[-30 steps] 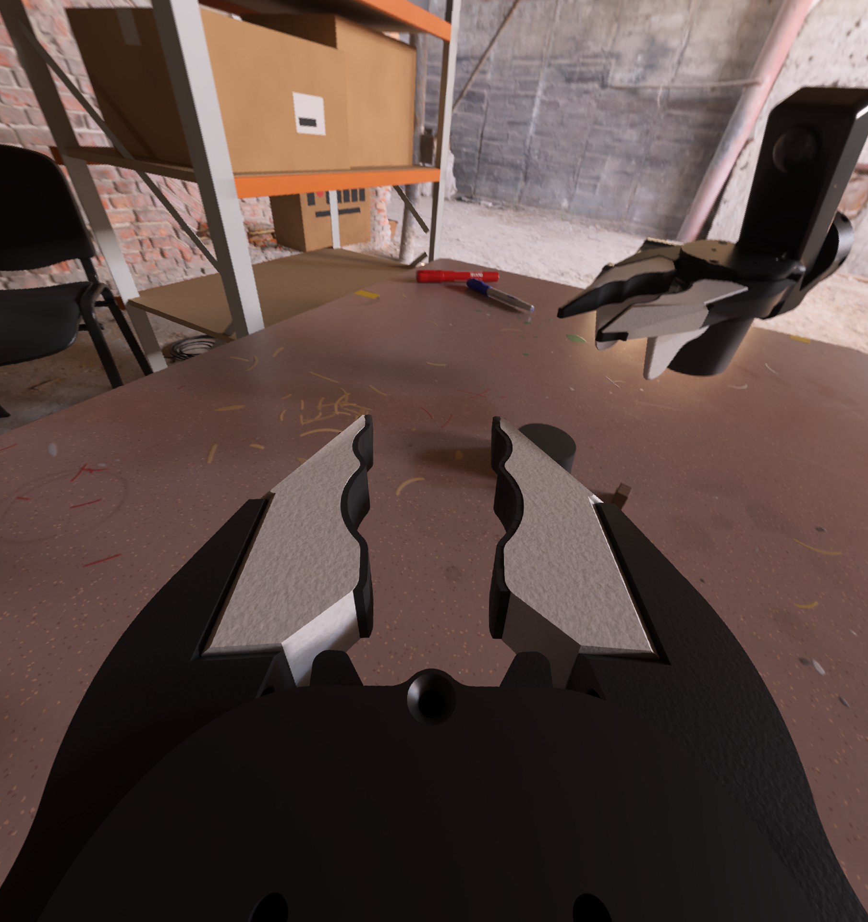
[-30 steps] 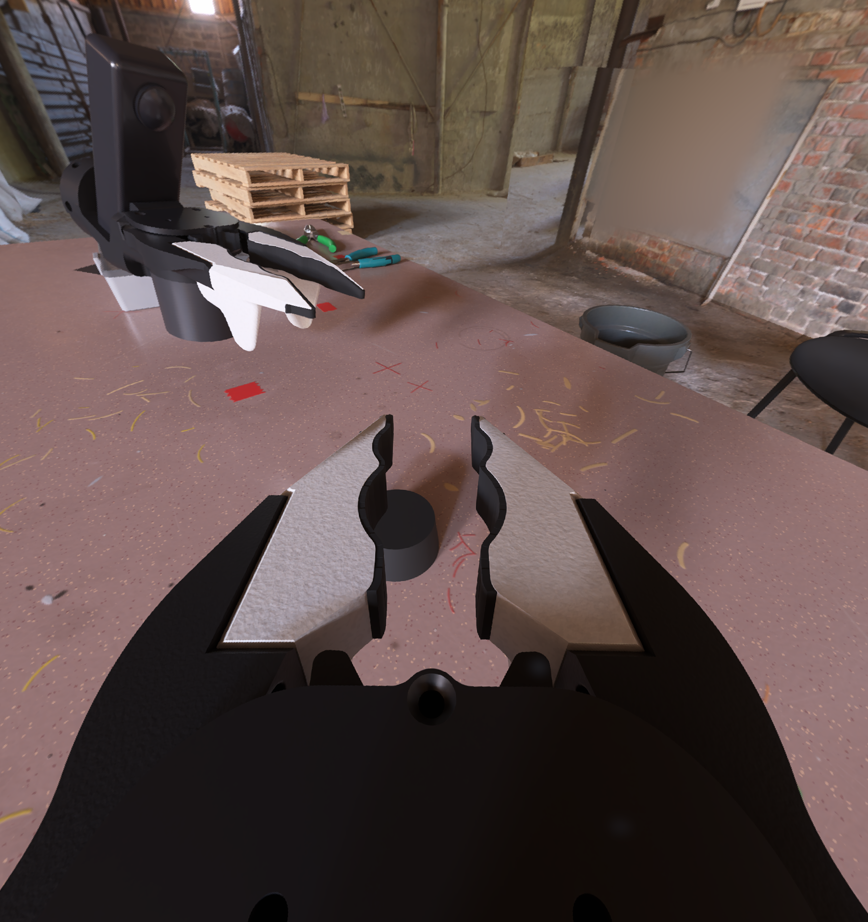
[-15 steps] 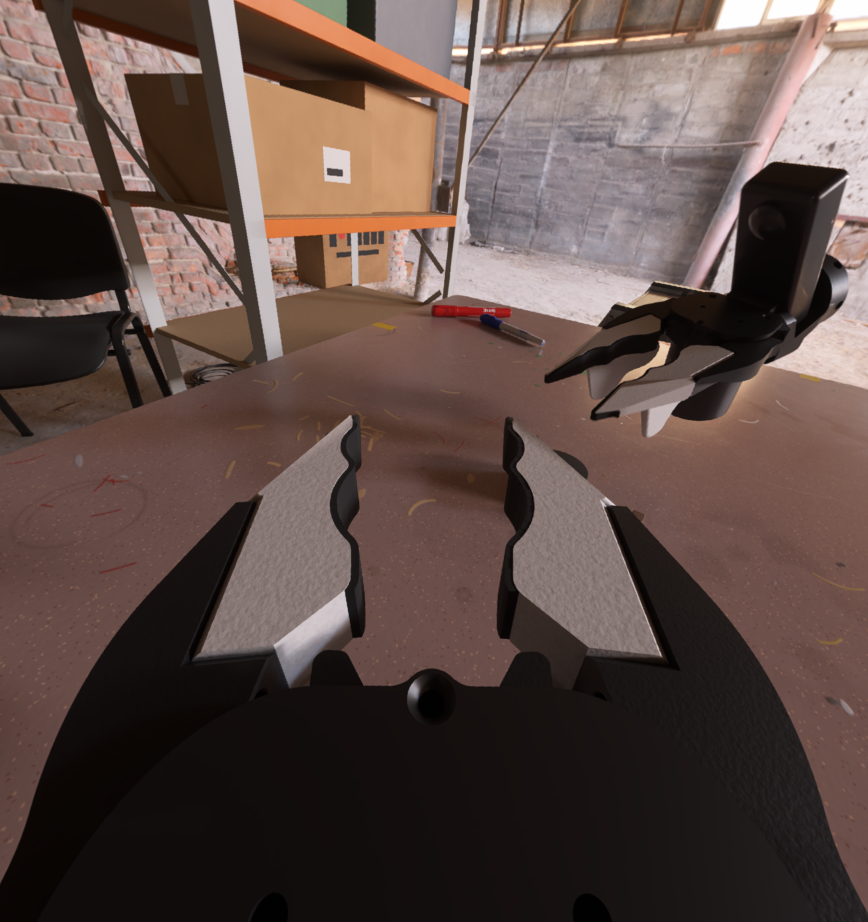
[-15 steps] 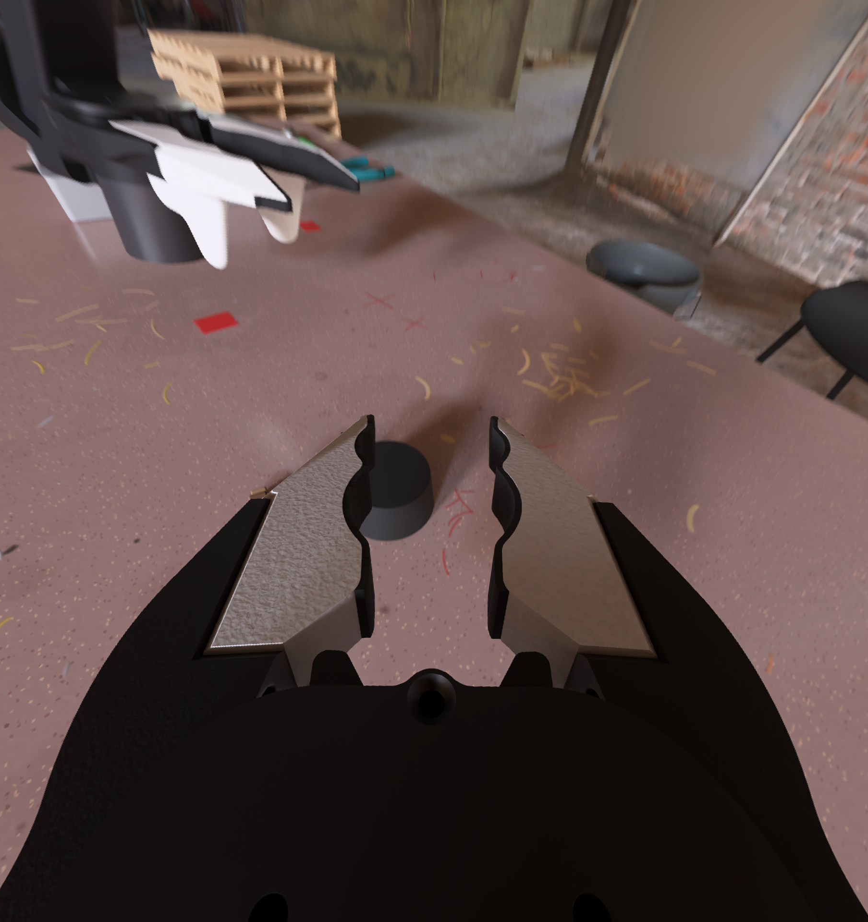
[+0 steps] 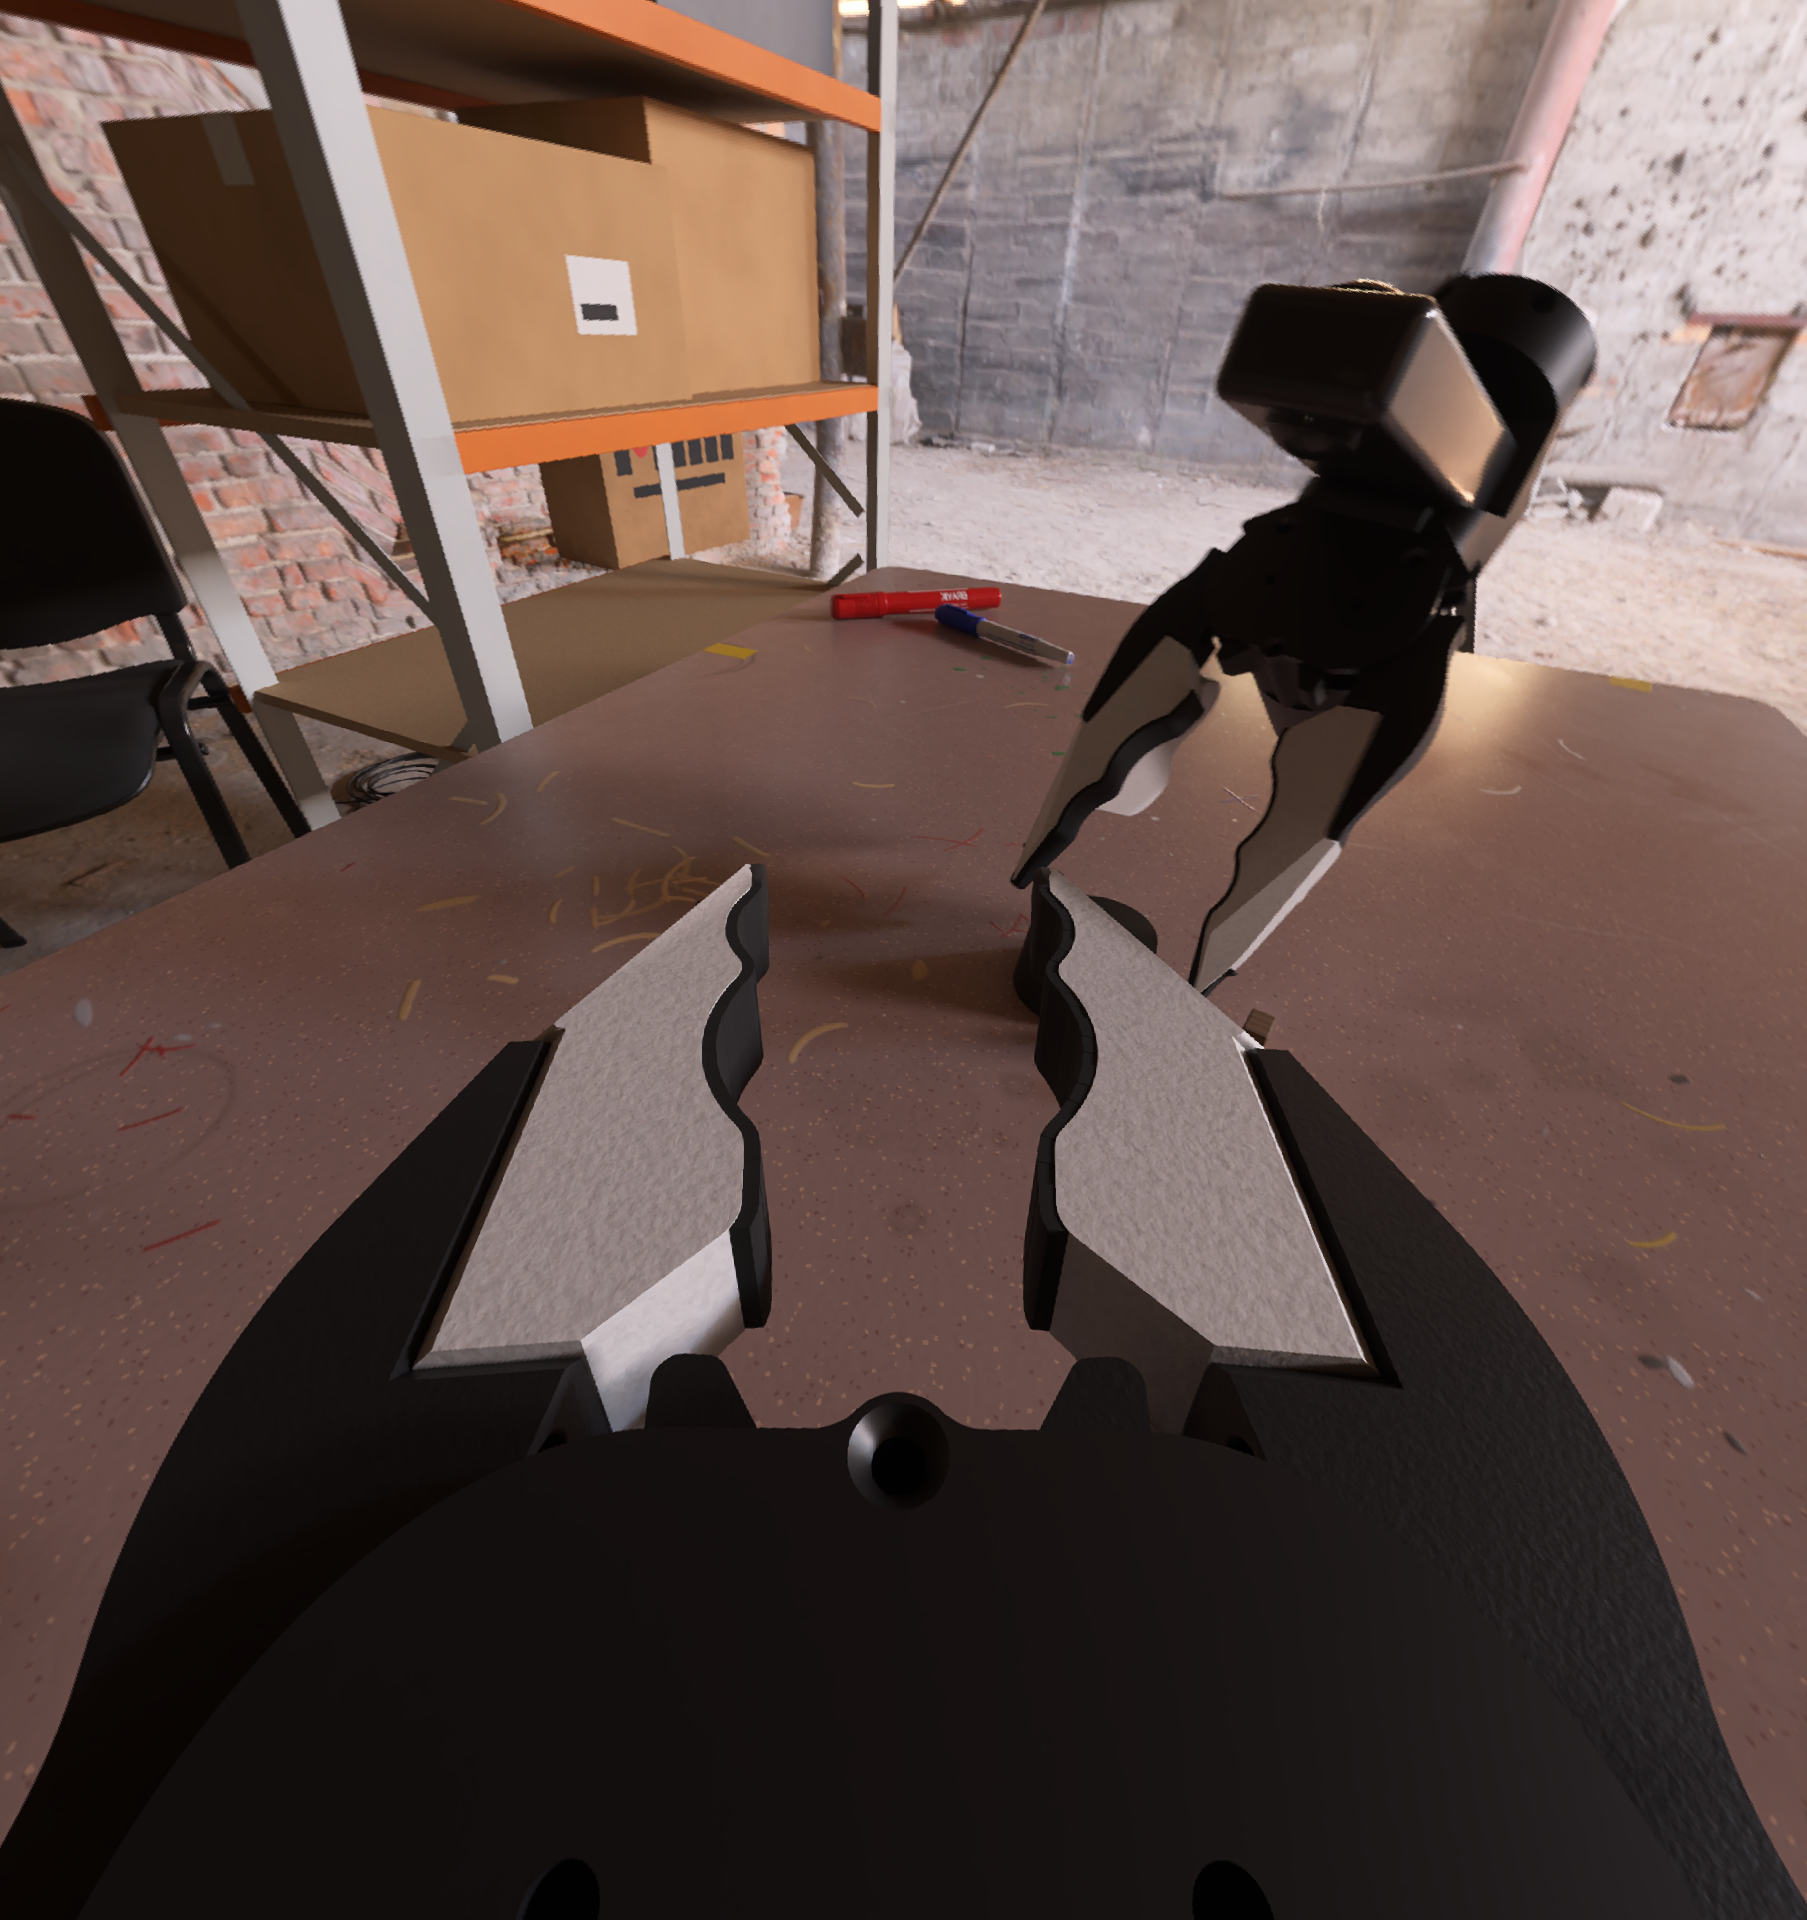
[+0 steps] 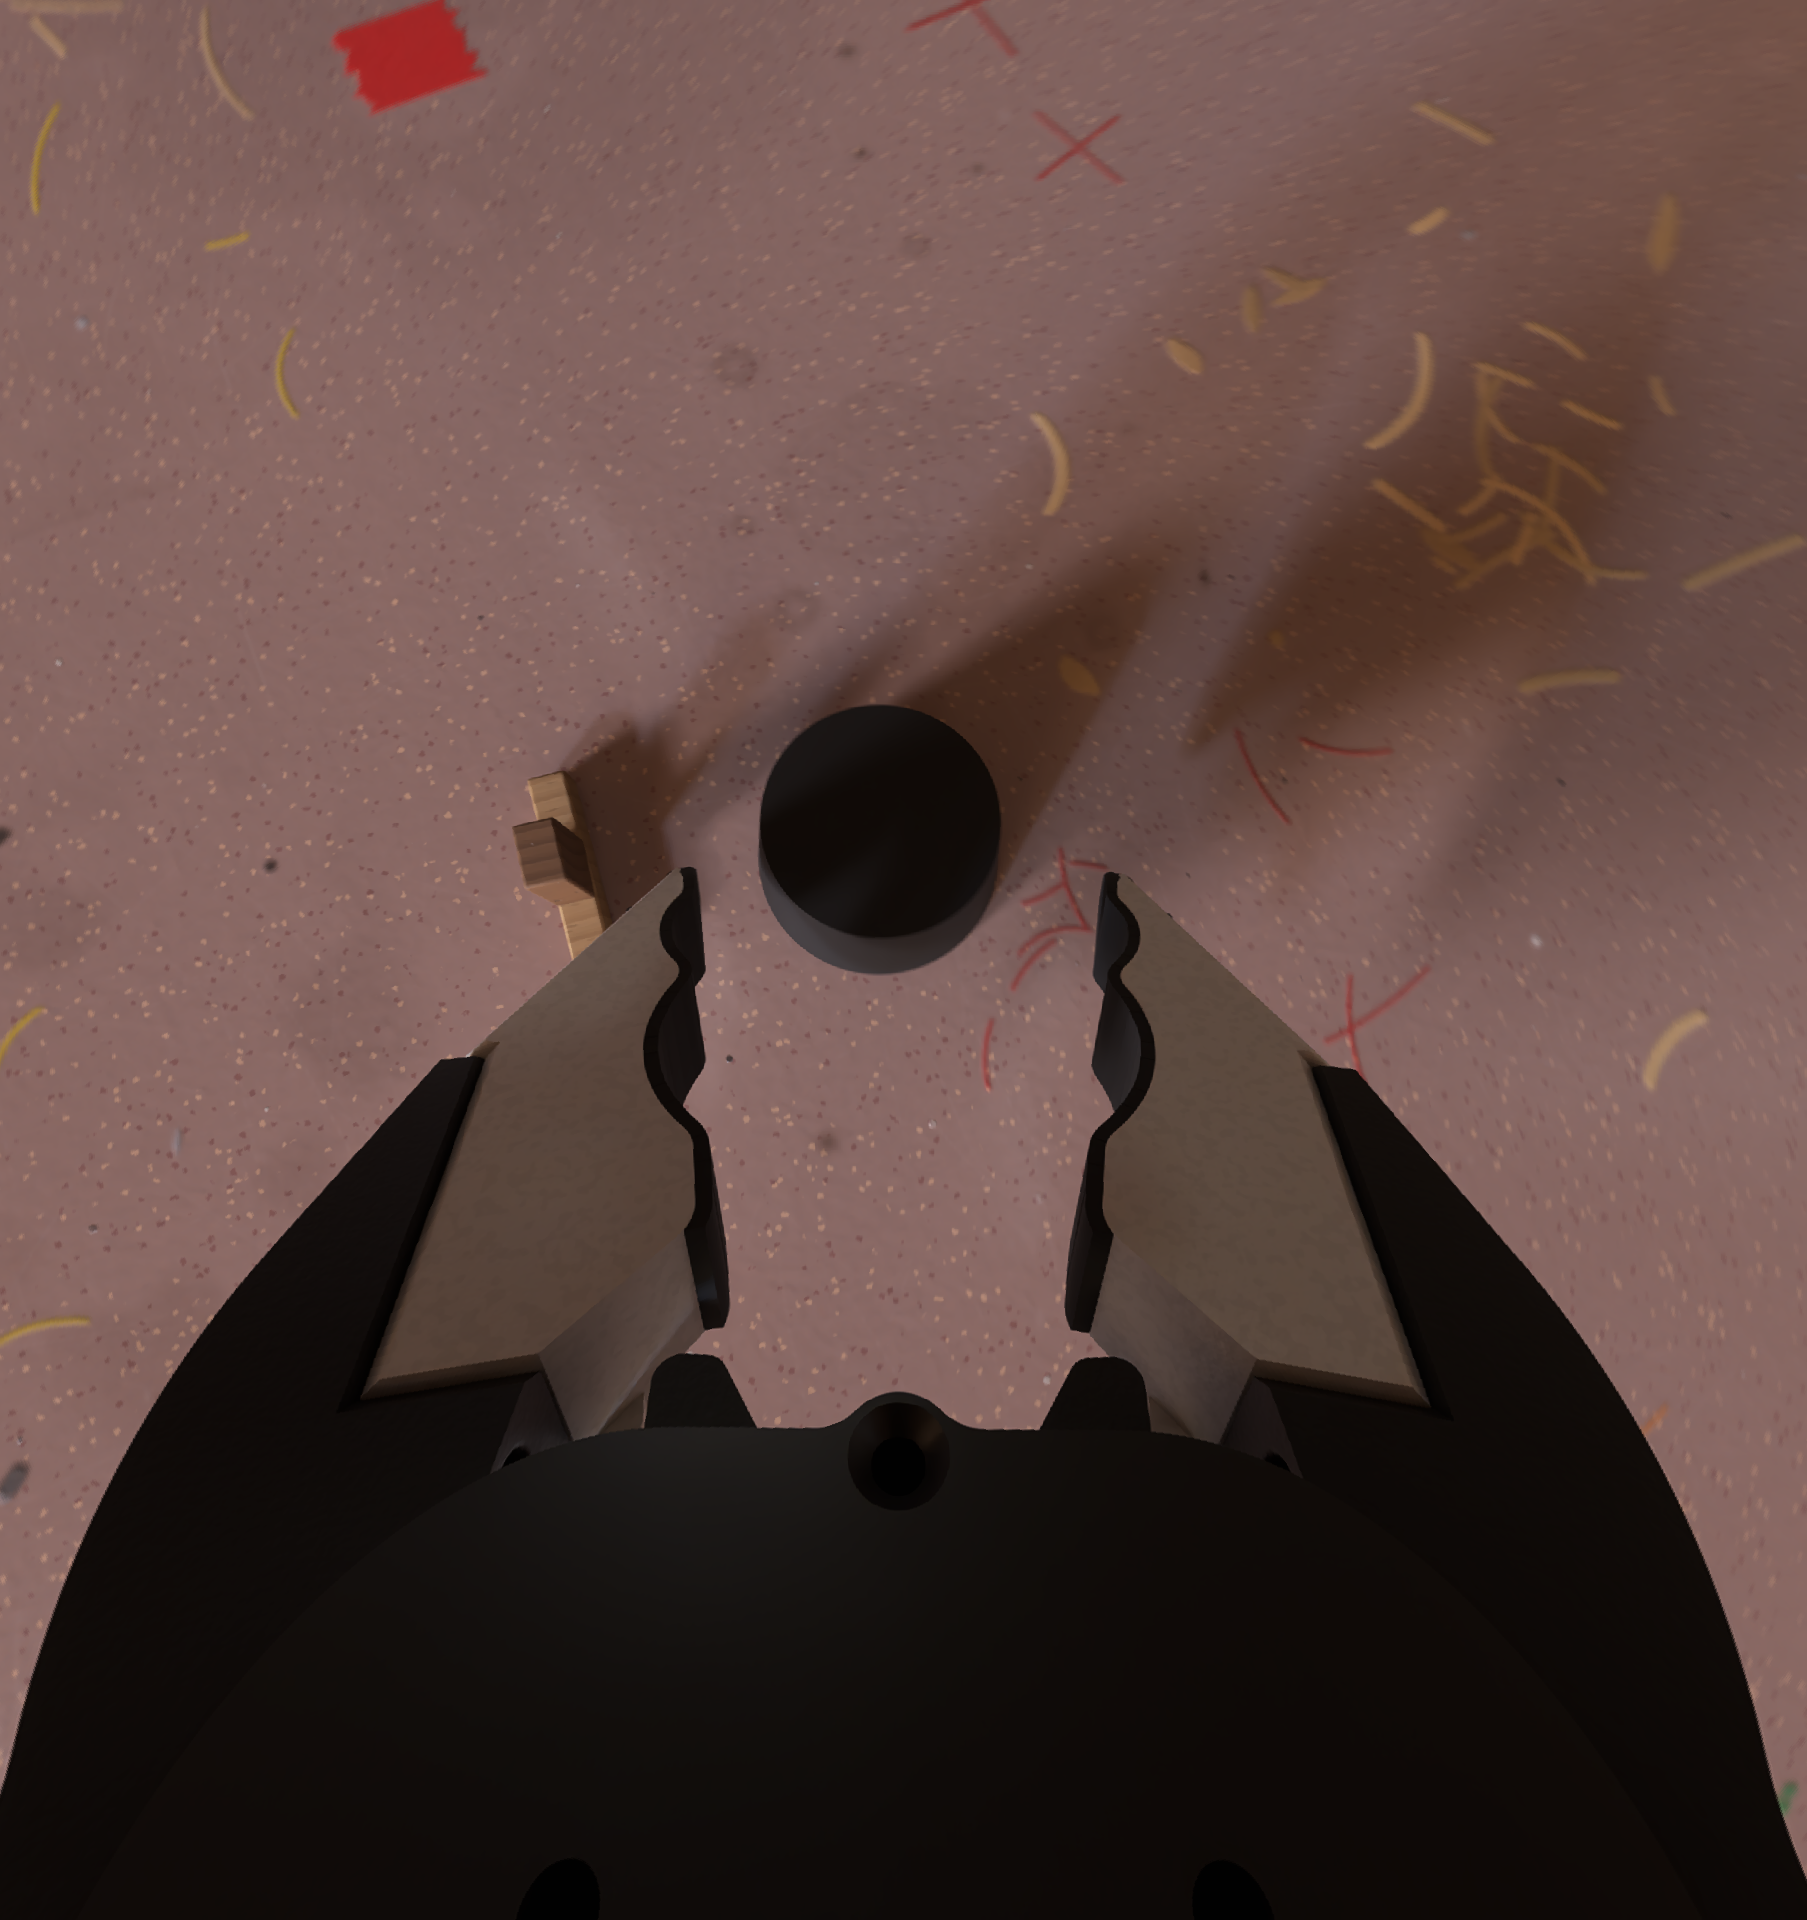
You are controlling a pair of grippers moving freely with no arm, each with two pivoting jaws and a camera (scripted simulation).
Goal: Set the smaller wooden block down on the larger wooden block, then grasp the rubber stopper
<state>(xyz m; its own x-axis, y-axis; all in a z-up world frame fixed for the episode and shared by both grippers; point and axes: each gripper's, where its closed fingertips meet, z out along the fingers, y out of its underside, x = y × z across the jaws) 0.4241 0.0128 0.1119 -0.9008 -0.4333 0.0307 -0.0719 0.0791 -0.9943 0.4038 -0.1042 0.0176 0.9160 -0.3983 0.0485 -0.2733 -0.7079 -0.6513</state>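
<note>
The black rubber stopper (image 6: 878,831) stands on the brown table. My right gripper (image 6: 899,883) points down over it, open and empty, with the stopper just beyond its fingertips and in line with the gap. Left of the stopper, the smaller wooden block (image 6: 544,860) rests on the larger flat wooden block (image 6: 551,800), which is partly hidden by my right gripper's left finger. My left gripper (image 5: 899,914) is open and empty, low over the table. In its view the right gripper (image 5: 1117,930) straddles the stopper (image 5: 1127,920), which is mostly hidden behind a finger.
A red marker (image 5: 914,603) and a blue marker (image 5: 1003,636) lie at the table's far edge. A shelf rack with cardboard boxes (image 5: 483,260) and a black chair (image 5: 37,623) stand beyond the left edge. A red tape square (image 6: 411,52) marks the table.
My right gripper has tipped from level to pointing down over the stopper and has opened wider. My left gripper has opened slightly and stayed nearly in place.
</note>
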